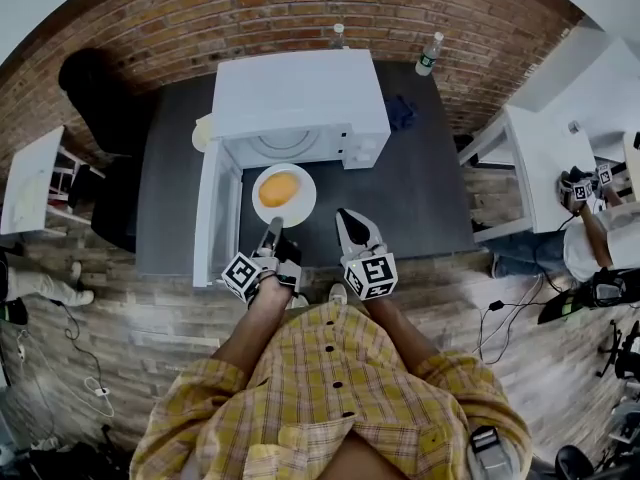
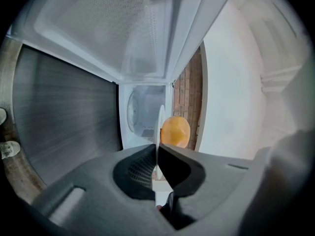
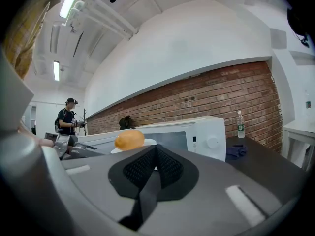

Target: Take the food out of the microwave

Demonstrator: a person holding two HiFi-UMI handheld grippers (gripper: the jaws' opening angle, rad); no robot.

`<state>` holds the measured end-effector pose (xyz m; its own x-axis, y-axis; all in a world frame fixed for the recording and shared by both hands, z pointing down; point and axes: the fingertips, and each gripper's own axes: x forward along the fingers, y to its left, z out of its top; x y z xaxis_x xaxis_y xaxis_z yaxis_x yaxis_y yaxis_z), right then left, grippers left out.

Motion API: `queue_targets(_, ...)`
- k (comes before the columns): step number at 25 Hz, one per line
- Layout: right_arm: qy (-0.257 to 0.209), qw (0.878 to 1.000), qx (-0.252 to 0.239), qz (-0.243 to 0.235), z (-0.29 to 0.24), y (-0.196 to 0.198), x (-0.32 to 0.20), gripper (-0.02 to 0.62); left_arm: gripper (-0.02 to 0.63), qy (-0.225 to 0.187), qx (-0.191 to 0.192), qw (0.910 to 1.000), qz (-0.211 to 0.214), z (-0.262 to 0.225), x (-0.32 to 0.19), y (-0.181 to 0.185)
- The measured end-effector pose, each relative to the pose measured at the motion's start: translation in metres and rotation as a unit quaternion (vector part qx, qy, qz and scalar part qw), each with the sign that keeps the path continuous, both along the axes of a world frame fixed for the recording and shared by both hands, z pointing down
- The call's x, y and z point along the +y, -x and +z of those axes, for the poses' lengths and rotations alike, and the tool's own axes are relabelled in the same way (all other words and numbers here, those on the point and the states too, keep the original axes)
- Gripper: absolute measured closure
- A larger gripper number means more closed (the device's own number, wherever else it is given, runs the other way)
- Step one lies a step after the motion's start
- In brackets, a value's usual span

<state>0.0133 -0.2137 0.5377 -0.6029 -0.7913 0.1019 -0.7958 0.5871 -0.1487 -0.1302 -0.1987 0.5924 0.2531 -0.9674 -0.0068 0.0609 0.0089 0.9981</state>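
A white plate (image 1: 301, 206) carrying a round orange food item (image 1: 278, 189) is just in front of the open white microwave (image 1: 295, 93), above the dark table. My left gripper (image 1: 272, 224) is shut on the plate's near rim. In the left gripper view the plate (image 2: 160, 119) shows edge-on between the closed jaws of the left gripper (image 2: 157, 149), with the food (image 2: 175, 131) beyond them and the microwave cavity (image 2: 142, 117) behind. My right gripper (image 1: 345, 215) hangs beside the plate, shut and empty. The right gripper (image 3: 156, 154) faces the food (image 3: 129, 139).
The microwave door (image 1: 215, 213) stands open at the plate's left. A water bottle (image 1: 429, 54) and a blue cloth (image 1: 402, 113) lie on the table right of the microwave. A white table (image 1: 545, 158) and another person (image 1: 600, 233) are at the far right.
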Motion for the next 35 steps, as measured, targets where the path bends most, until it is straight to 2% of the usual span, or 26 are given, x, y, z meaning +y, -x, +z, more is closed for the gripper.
queue_targets(35, 0.005, 1.0, 0.007, 0.011, 0.0, -0.003, 0.0, 0.594, 0.595, -0.009, 0.02, 0.9997, -0.004, -0.014, 0.013, -0.001)
